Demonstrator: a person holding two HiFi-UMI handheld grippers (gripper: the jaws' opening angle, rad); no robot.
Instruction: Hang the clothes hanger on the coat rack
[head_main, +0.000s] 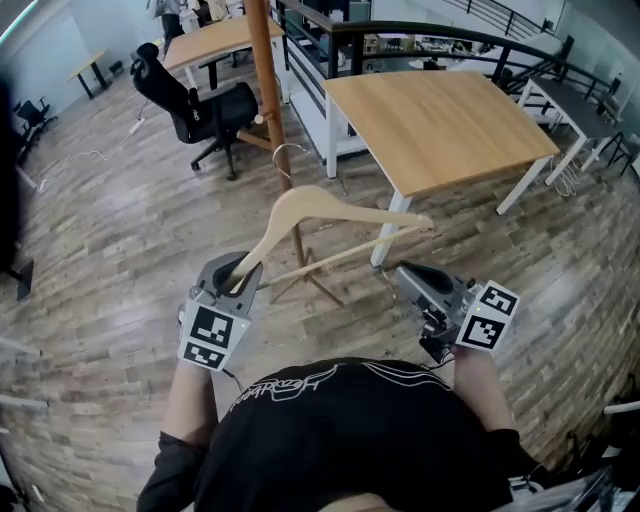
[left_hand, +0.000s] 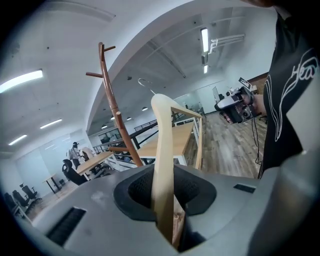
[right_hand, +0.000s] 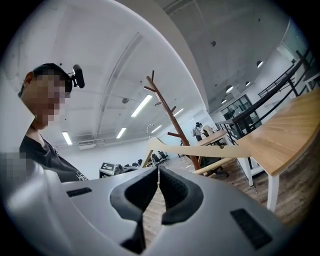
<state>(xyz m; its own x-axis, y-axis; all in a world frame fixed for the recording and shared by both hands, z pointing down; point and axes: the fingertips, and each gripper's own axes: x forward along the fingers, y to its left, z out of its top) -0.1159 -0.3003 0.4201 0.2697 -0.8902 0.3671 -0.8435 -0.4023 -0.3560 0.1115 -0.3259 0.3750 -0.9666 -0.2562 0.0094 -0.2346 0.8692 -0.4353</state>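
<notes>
A pale wooden clothes hanger (head_main: 320, 212) with a thin metal hook (head_main: 284, 160) is held up in front of me. My left gripper (head_main: 242, 272) is shut on the hanger's left arm, which runs up between its pads in the left gripper view (left_hand: 161, 150). My right gripper (head_main: 405, 280) is near the hanger's right end, apart from it, shut with nothing between its jaws (right_hand: 158, 172). The brown wooden coat rack (head_main: 265, 80) stands just beyond the hanger, its pegs (left_hand: 102, 60) above. The right gripper view shows the hanger (right_hand: 200, 149) in front of the rack (right_hand: 172, 120).
A light wooden table (head_main: 440, 120) with white legs stands at the right, close to the rack. A black office chair (head_main: 200, 110) is at the rack's left, with another table (head_main: 215, 40) behind it. The rack's foot (head_main: 305, 280) spreads over the plank floor.
</notes>
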